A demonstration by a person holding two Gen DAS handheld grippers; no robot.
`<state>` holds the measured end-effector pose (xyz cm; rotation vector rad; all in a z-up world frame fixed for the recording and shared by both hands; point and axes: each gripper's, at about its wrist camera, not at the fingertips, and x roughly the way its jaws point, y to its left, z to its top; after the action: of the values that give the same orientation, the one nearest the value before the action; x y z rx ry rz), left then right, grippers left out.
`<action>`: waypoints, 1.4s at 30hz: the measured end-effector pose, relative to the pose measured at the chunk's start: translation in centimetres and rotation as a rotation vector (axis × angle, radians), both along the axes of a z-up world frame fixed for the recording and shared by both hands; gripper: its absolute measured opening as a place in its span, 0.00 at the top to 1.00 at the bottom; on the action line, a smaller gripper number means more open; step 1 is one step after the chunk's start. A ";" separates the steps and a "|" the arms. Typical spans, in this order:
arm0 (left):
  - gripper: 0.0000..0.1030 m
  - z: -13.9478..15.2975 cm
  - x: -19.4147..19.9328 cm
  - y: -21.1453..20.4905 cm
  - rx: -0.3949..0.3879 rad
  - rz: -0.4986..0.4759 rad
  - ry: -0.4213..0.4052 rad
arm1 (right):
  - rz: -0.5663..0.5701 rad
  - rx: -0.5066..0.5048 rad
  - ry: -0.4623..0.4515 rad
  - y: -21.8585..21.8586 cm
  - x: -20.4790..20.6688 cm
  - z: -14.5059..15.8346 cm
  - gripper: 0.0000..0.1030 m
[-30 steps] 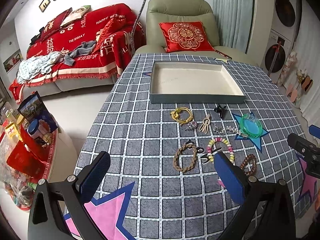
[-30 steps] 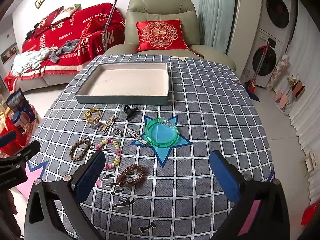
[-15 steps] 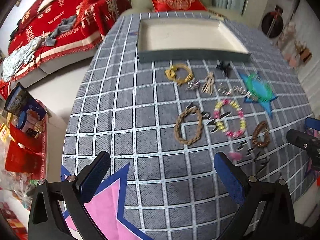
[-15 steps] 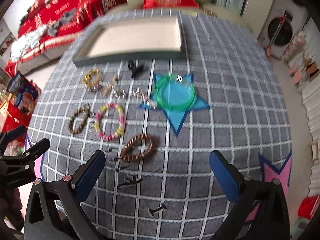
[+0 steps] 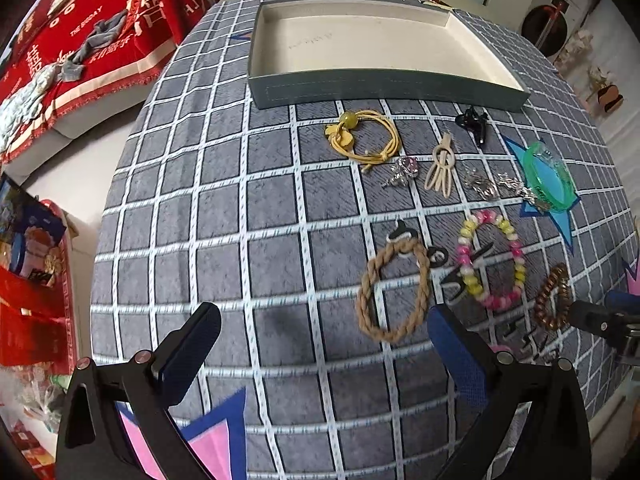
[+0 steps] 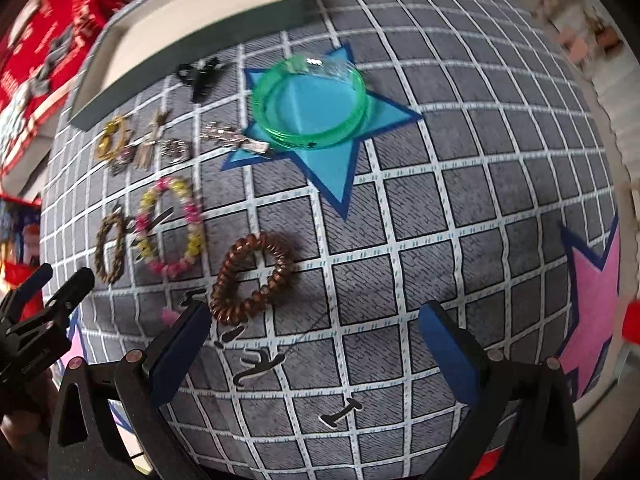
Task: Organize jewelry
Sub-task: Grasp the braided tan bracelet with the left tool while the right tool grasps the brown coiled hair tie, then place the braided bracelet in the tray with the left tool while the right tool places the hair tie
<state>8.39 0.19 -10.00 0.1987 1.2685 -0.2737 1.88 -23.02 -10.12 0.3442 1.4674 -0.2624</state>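
Jewelry lies loose on the counter (image 5: pixel 200 208) in front of the empty tray (image 5: pixel 384 88). We hold left gripper (image 5: pixel 320 356) and right gripper (image 6: pixel 312 344) agape, empty. Nearest the right gripper, the coil band (image 6: pixel 252 276) looks light and springy; we'd pinch one side of its loop.

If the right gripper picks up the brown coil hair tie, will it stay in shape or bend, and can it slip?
The coil tie already lies in a bent, uneven loop, so it is probably soft and would stretch or sag when lifted. Its glossy coils suggest smooth plastic, which may slip between the fingers. It looks thin and light, so a push would likely slide it across the cloth.
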 end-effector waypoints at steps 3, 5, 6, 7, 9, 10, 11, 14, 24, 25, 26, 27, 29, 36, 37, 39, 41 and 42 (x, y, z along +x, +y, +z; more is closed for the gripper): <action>0.00 -0.7 0.6 -0.3 0.011 -0.016 0.014 | -0.026 -0.003 0.038 0.2 0.7 -1.7 0.04; 0.08 -1.3 1.0 -0.8 0.020 -0.038 0.037 | -0.040 -0.003 0.059 0.4 1.1 -3.1 0.12; 0.08 -1.6 1.2 -1.0 0.025 -0.048 0.053 | -0.048 -0.020 0.072 0.6 1.3 -3.4 0.13; 0.08 -1.9 1.3 -1.2 0.034 -0.056 0.059 | -0.046 -0.032 0.073 0.9 1.6 -3.5 0.14; 0.10 -1.8 1.2 -1.6 0.042 -0.066 0.036 | -0.037 -0.044 0.079 1.6 2.3 -3.4 0.19; 0.13 -1.7 1.0 -1.9 0.046 -0.083 0.024 | -0.032 -0.063 0.086 2.0 2.5 -3.5 0.25; 0.20 -1.5 0.7 -2.3 0.043 -0.097 0.020 | -0.025 -0.087 0.096 2.4 2.6 -3.6 0.29; 0.52 -1.1 -0.3 -3.8 0.021 -0.177 0.011 | -0.012 -0.093 0.091 3.9 3.3 -4.2 0.49; 0.80 0.0 0.4 -4.2 -0.145 -0.198 0.076 | -0.042 -0.013 0.022 5.6 3.2 -2.4 0.88; 0.80 0.3 0.7 -3.8 -0.165 -0.187 0.079 | -0.054 -0.001 0.012 5.5 3.2 -2.0 0.88; 0.80 0.5 1.3 -3.5 -0.182 -0.177 0.081 | -0.063 0.011 0.004 5.3 3.2 -1.7 0.88; 0.80 0.4 1.8 -3.0 -0.190 -0.172 0.079 | -0.073 0.021 -0.007 5.1 3.3 -1.4 0.88; 0.80 1.0 2.4 -2.7 -0.204 -0.161 0.072 | -0.085 0.033 -0.025 4.8 3.6 -1.0 0.88; 0.80 3.9 3.6 -0.8 -0.257 -0.117 0.036 | -0.054 0.087 -0.100 3.6 7.9 -0.2 0.88; 0.80 4.3 4.1 -1.0 -0.266 -0.106 0.027 | -0.045 0.092 -0.109 3.7 8.6 -0.1 0.88; 0.80 5.4 5.3 -1.3 -0.275 -0.087 0.000 | -0.024 0.103 -0.131 3.6 10.2 0.3 0.88; 0.80 6.3 6.8 -1.6 -0.287 -0.068 -0.027 | -0.006 0.116 -0.148 3.0 11.9 0.6 0.88; 0.80 6.6 7.3 -1.7 -0.293 -0.063 -0.036 | 0.000 0.122 -0.154 2.4 12.1 1.2 0.88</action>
<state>15.71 -1.55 -3.38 -0.0071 1.1727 -0.5035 13.98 -20.62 -8.90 0.4528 1.3344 -0.1433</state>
